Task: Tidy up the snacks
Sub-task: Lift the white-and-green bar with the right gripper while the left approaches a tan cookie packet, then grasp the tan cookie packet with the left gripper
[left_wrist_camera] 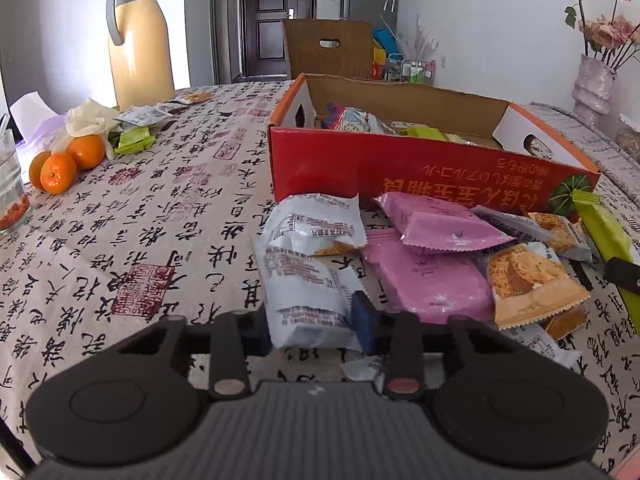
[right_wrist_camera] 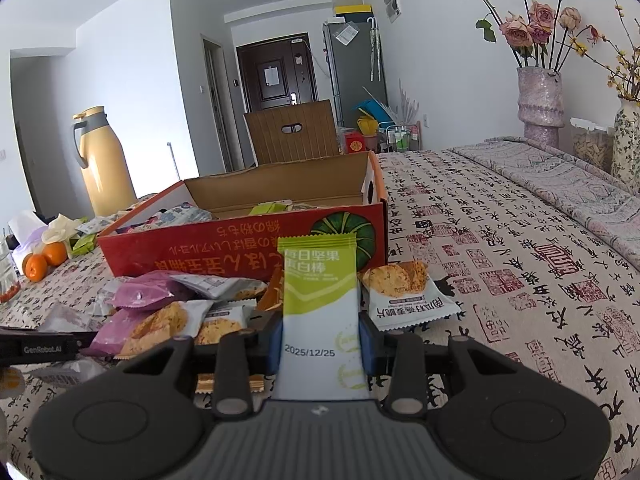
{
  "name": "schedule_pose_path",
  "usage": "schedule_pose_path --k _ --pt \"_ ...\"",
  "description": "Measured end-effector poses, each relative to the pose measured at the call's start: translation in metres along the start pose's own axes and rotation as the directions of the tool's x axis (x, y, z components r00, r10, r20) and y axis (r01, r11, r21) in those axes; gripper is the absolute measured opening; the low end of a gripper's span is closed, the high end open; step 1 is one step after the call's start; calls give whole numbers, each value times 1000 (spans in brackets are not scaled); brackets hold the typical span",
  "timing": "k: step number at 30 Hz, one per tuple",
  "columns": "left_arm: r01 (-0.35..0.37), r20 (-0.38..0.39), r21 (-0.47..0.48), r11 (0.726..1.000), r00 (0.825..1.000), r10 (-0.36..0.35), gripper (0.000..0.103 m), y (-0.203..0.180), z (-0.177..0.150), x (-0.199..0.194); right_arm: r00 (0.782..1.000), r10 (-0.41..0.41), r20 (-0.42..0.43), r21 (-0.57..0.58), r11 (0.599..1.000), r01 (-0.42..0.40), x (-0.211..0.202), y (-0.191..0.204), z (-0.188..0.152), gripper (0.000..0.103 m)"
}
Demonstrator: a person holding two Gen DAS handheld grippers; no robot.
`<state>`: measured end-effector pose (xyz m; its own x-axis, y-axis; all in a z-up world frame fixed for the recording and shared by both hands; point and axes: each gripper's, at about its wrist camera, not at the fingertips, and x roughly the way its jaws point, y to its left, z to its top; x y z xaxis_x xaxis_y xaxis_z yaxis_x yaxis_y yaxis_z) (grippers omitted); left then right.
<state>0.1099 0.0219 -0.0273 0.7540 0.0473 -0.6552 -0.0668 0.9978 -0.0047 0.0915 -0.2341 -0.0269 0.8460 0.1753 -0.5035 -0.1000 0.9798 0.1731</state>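
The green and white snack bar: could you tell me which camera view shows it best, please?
The right wrist view: the green and white snack bar stands upright, centred, label readable, clamped in the right gripper. The left wrist view catches only its edge.

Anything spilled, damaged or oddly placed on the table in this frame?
Nothing looks spilled or damaged. The only untidiness is the loose heap of snack packets lying overlapped on the tablecloth in front of the red box, and a few stray packets beside the oranges.
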Motion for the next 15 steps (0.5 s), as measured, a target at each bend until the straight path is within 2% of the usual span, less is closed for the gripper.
schedule_pose_path --k 2,4,5,15 --pt "-9 8 4 1000 1000 9 35 -1 0 -2 1000 0 1 0 1000 0 -1 0 -1 36" --pt "1 14 3 1000 1000 -1 17 -1 0 -5 1000 2 2 -1 1000 -2 -2 1 -2 36" --pt "3 20 4 1000 1000 -3 12 0 1 -7 1000 2 3 -1 1000 -2 -2 1 -2 36" --pt "10 110 12 1000 994 -11 12 0 9 -33 1000 8 14 -2 1000 -8 -9 2 -1 36"
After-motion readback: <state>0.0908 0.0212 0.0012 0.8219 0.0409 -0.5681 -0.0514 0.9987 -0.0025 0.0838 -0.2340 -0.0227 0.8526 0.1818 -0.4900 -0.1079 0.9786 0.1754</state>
